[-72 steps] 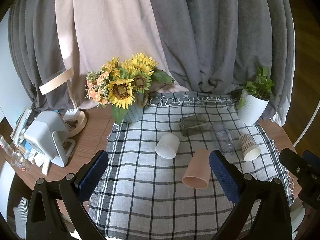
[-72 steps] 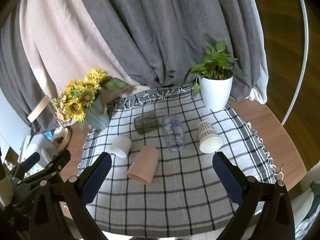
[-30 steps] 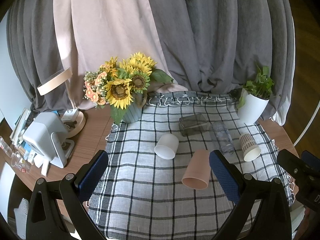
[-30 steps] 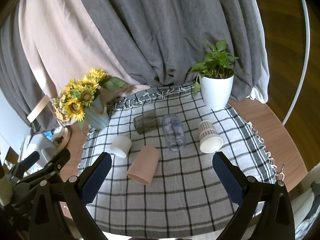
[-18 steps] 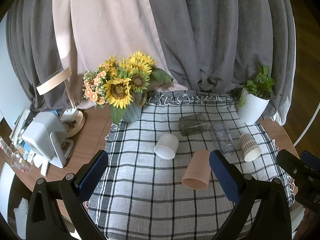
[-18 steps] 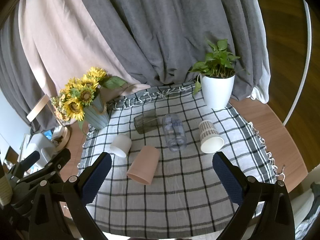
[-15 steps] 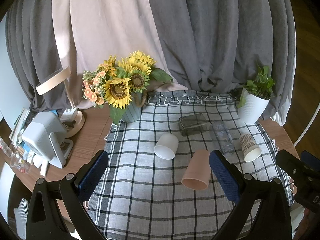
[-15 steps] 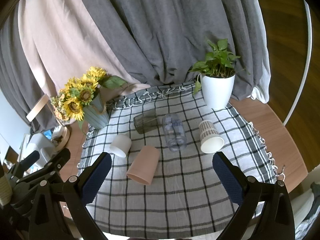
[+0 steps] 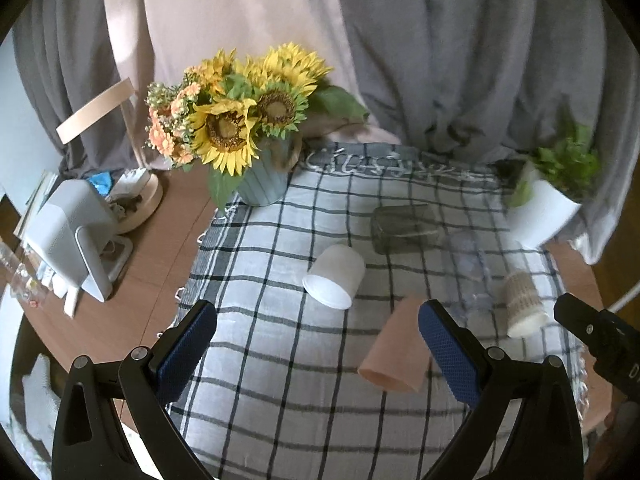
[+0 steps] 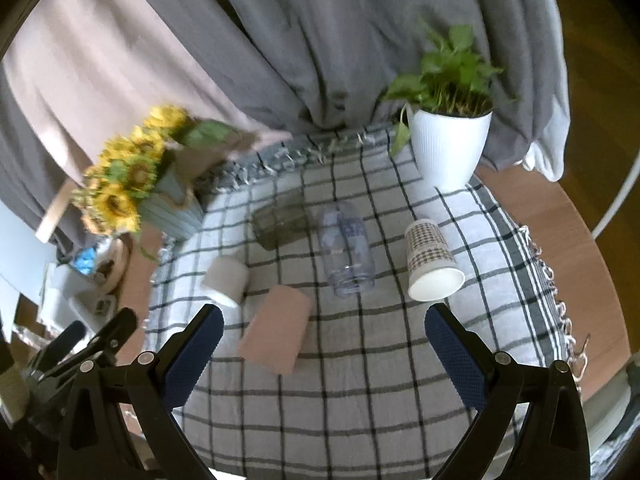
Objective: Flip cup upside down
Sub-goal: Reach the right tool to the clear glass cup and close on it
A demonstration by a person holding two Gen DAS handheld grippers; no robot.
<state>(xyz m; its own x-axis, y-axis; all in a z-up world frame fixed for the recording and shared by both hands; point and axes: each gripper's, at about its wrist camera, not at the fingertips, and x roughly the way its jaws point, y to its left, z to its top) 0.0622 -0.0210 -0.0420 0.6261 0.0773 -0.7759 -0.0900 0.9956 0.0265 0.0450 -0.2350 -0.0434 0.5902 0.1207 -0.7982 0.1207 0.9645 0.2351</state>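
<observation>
Several cups lie on their sides on the checked cloth (image 9: pixel 280 380). A white cup (image 9: pixel 336 276) (image 10: pixel 227 280), a pink cup (image 9: pixel 394 354) (image 10: pixel 278 330), a dark glass (image 9: pixel 404 229) (image 10: pixel 282 220), a clear plastic cup (image 9: pixel 468 272) (image 10: pixel 347 254) and a patterned paper cup (image 9: pixel 522 304) (image 10: pixel 430 266). My left gripper (image 9: pixel 318 338) is open and empty above the cloth's front, the pink cup just inside its right finger. My right gripper (image 10: pixel 324 344) is open and empty, short of the cups.
A sunflower vase (image 9: pixel 260 184) (image 10: pixel 172 208) stands at the cloth's back left. A white potted plant (image 10: pixel 448 140) (image 9: pixel 540 216) stands at the back right. A lamp and a white device (image 9: pixel 72 240) sit on the wooden table on the left. Curtains hang behind.
Both grippers have moved forward and closer to the cups, so the table looks larger. The right wrist view has swung a little right. The cups have not moved.
</observation>
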